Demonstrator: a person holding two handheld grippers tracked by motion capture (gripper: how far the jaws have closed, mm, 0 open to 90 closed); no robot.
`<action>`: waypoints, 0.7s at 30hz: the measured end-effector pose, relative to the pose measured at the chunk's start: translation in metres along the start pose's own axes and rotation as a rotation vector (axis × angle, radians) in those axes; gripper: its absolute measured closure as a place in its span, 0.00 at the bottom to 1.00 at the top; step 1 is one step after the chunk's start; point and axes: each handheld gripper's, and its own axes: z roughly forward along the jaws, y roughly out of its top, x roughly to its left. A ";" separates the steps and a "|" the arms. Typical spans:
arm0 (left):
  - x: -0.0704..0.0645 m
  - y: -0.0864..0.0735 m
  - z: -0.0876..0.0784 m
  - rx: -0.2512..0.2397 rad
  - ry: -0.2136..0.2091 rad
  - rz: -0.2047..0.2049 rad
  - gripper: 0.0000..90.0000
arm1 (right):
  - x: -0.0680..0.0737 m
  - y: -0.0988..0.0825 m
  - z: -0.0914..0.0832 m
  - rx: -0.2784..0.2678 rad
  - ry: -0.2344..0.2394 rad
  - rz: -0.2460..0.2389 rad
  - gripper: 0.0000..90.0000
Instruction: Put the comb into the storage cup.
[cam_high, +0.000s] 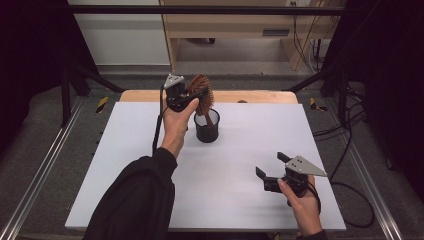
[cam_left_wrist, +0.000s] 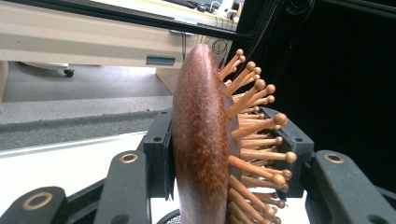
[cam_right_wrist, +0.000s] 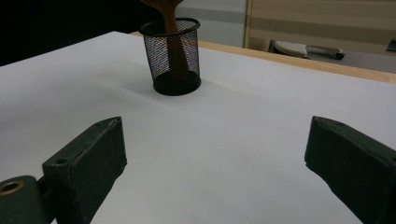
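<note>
Left tool (cam_left_wrist: 205, 154) clamps hairbrush (cam_left_wrist: 201, 140), handle in cup (cam_high: 206, 126).

The left gripper (cam_high: 192, 96) is black, with a small grey three-cornered plate on top and a black cable trailing from its body. Brass-ringed screw holes dot its jaw arms and blocky black pads. The right gripper (cam_high: 270, 171) matches it, its grey plate larger and screw-dotted. A black sleeve (cam_high: 135, 200) covers the forearm behind the left gripper.
</note>
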 end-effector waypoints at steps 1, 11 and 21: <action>0.000 0.000 0.000 0.000 0.000 0.000 0.56 | 0.000 0.000 0.000 0.000 0.000 -0.001 0.06; -0.002 -0.004 0.003 0.012 -0.002 0.006 0.56 | 0.001 0.000 0.000 0.000 0.003 -0.003 0.06; 0.000 -0.007 0.004 0.012 0.000 -0.006 0.56 | 0.001 0.000 0.000 -0.002 0.005 -0.006 0.07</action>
